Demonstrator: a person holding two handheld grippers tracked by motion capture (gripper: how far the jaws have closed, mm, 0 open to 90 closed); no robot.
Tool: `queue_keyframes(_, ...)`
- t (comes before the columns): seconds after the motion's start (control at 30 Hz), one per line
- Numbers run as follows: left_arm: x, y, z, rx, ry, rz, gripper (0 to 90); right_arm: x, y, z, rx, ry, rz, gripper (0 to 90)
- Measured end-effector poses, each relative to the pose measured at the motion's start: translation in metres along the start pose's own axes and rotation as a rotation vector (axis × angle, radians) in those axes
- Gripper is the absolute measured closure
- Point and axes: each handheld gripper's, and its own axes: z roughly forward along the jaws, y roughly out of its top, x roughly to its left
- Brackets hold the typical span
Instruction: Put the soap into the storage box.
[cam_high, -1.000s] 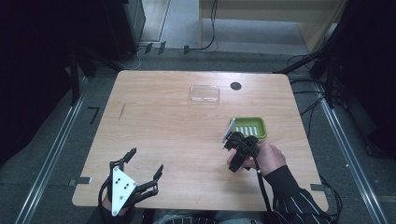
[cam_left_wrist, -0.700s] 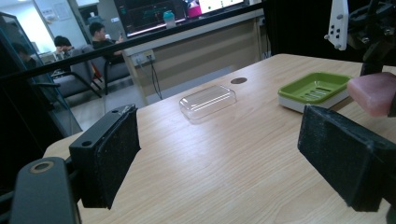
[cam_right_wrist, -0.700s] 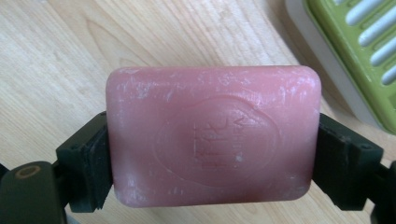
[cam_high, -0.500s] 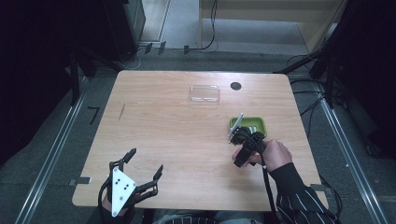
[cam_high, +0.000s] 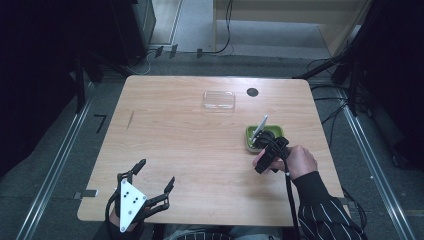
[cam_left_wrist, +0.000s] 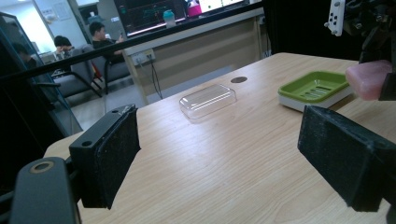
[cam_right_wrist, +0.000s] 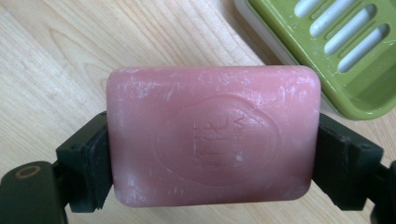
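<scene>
A pink bar of soap (cam_right_wrist: 212, 135) with a stamped seal sits clamped between the two black jaws of my right gripper (cam_right_wrist: 212, 154), held just above the wood. Its end shows pink at the right edge of the left gripper view (cam_left_wrist: 369, 79). The green slotted soap dish (cam_right_wrist: 341, 42) (cam_high: 265, 136) (cam_left_wrist: 313, 86) lies right beside it, at the table's right side; my right gripper (cam_high: 261, 145) hangs over the dish's near edge in the high view. My left gripper (cam_high: 152, 182) (cam_left_wrist: 233, 154) rests open at the near left corner, its pads wide apart with nothing between them.
A clear plastic lid (cam_high: 219, 100) (cam_left_wrist: 208, 99) lies at the far middle of the table (cam_high: 175, 140). A round black cable hole (cam_high: 252, 92) sits just right of it. A cable trails from the right gripper along the sleeve. People sit at desks far behind the table.
My right gripper has carried the soap rightward and a little farther away, from left of the dish to over its near edge. The left gripper has stayed put.
</scene>
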Motion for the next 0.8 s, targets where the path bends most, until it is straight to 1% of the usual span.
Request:
queue_keyframes(0.13, 0.000, 0.000, 0.000, -0.001, -0.001, 0.000, 13.1, -0.002, 0.000, 0.000, -0.001, -0.003, 0.010, 14.0)
queue_keyframes(0.23, 0.000, 0.000, 0.000, 0.000, -0.002, 0.002, 13.1, -0.004, 0.001, -0.001, 0.000, -0.004, 0.007, 14.0)
queue_keyframes(0.4, 0.000, 0.000, 0.000, 0.001, -0.002, 0.007, 13.1, -0.009, 0.003, -0.002, -0.012, -0.003, 0.034, 14.0)
queue_keyframes(0.53, 0.000, 0.000, 0.000, 0.004, -0.002, 0.007, 13.1, -0.012, 0.004, -0.001, -0.012, -0.002, 0.038, 14.0)
queue_keyframes(0.7, 0.000, 0.000, 0.000, 0.003, -0.003, 0.008, 13.1, -0.016, 0.005, 0.000, -0.007, -0.007, 0.057, 14.0)
queue_keyframes(0.73, 0.000, 0.000, 0.000, 0.002, -0.001, 0.005, 13.1, -0.018, 0.005, 0.000, -0.012, -0.007, 0.066, 14.0)
queue_keyframes(0.8, 0.000, 0.000, 0.000, 0.006, -0.001, 0.006, 13.1, -0.020, 0.006, 0.001, -0.019, -0.007, 0.068, 14.0)
